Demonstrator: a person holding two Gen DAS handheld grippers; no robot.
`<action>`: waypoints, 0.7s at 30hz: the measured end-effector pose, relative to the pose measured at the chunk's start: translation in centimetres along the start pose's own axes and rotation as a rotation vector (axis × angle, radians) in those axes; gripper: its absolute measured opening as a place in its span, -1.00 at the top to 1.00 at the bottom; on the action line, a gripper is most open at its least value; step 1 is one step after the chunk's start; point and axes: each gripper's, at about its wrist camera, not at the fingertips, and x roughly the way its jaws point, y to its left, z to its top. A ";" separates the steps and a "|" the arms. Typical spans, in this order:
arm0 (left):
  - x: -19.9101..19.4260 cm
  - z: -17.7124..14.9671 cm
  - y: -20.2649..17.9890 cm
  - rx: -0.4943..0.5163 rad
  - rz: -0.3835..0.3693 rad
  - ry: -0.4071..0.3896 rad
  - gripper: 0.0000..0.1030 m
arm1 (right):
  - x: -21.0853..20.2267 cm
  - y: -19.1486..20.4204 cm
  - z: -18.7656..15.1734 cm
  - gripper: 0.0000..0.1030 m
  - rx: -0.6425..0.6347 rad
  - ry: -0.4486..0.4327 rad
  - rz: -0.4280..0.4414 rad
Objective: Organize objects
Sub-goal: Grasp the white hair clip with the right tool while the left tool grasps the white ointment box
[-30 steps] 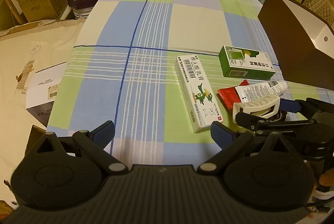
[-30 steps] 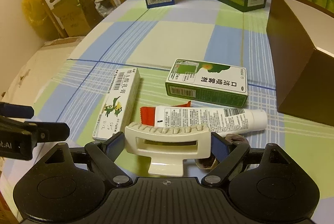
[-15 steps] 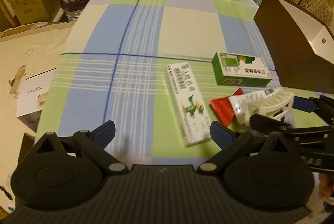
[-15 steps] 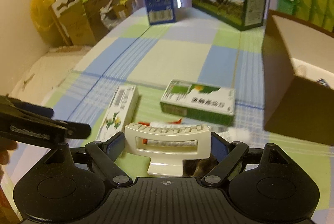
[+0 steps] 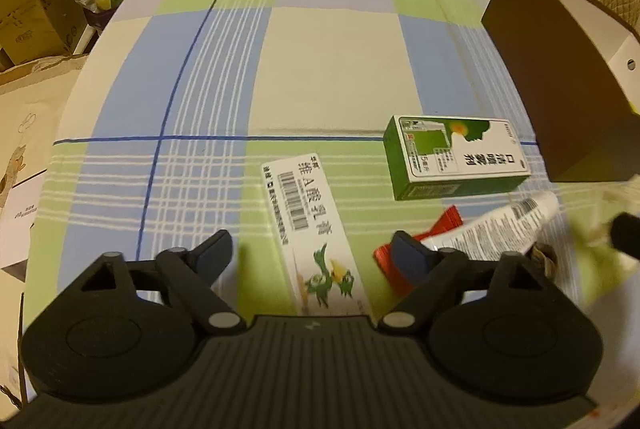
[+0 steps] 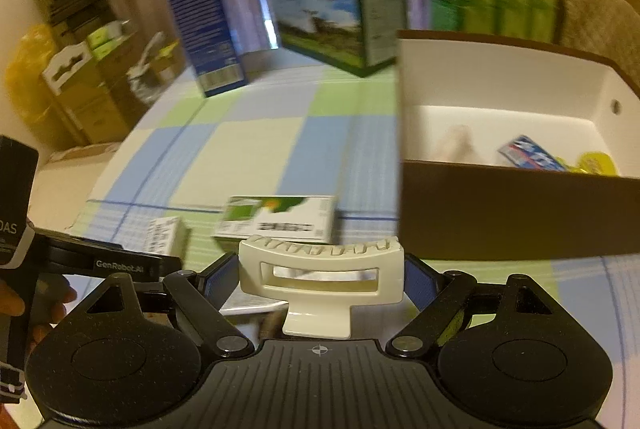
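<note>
the checked tablecloth (image 5: 328, 69) is spread ahead of both grippers, with cartons stacked at its far edge. a brown box (image 6: 520, 213), white inside, is seen just ahead-right of the right gripper (image 6: 320, 273), which is clamped on a cream hair clip (image 6: 320, 269). a green carton (image 5: 456, 157), a long white carton (image 5: 316, 229) and a tube (image 5: 496, 229) are laid ahead of the left gripper (image 5: 316, 257), jaws wide, nothing held.

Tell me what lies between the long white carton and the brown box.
In the left wrist view, the green and white carton and the white tube lie between the long white carton and the brown box.
</note>
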 end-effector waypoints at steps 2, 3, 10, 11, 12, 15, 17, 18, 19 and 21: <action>0.6 0.3 0.0 -0.002 0.004 0.009 -0.38 | -0.4 -1.1 0.0 -0.60 0.024 -0.004 -0.019; 0.9 0.4 -0.1 -0.001 0.006 0.014 -0.35 | -0.6 -1.6 0.1 -0.60 0.035 -0.005 -0.026; 2.2 0.6 -0.3 -0.008 0.022 0.045 0.23 | -1.7 -4.0 0.2 -0.60 0.080 -0.012 -0.060; 2.1 0.6 -0.4 -0.004 0.026 0.041 0.24 | -1.8 -4.2 0.2 -0.60 0.082 -0.012 -0.060; 2.1 0.5 -0.4 -0.002 0.027 0.040 0.25 | -1.9 -4.4 0.2 -0.60 0.084 -0.013 -0.061; 1.9 0.2 -0.4 -0.006 0.032 0.035 0.28 | -2.2 -4.9 0.1 -0.60 0.087 -0.013 -0.057; 1.6 -0.1 -0.4 -0.008 0.040 0.031 0.29 | -2.3 -5.2 0.0 -0.60 0.089 -0.013 -0.055; 1.3 -0.4 -0.3 -0.010 0.042 0.028 0.29 | -2.4 -5.4 0.0 -0.60 0.089 -0.012 -0.053; 1.1 -0.6 -0.3 -0.012 0.044 0.024 0.29 | -2.4 -5.5 -0.1 -0.60 0.088 -0.011 -0.051; 0.5 -1.1 -0.3 -0.014 0.054 0.015 0.29 | -2.6 -5.8 -0.2 -0.60 0.090 -0.008 -0.050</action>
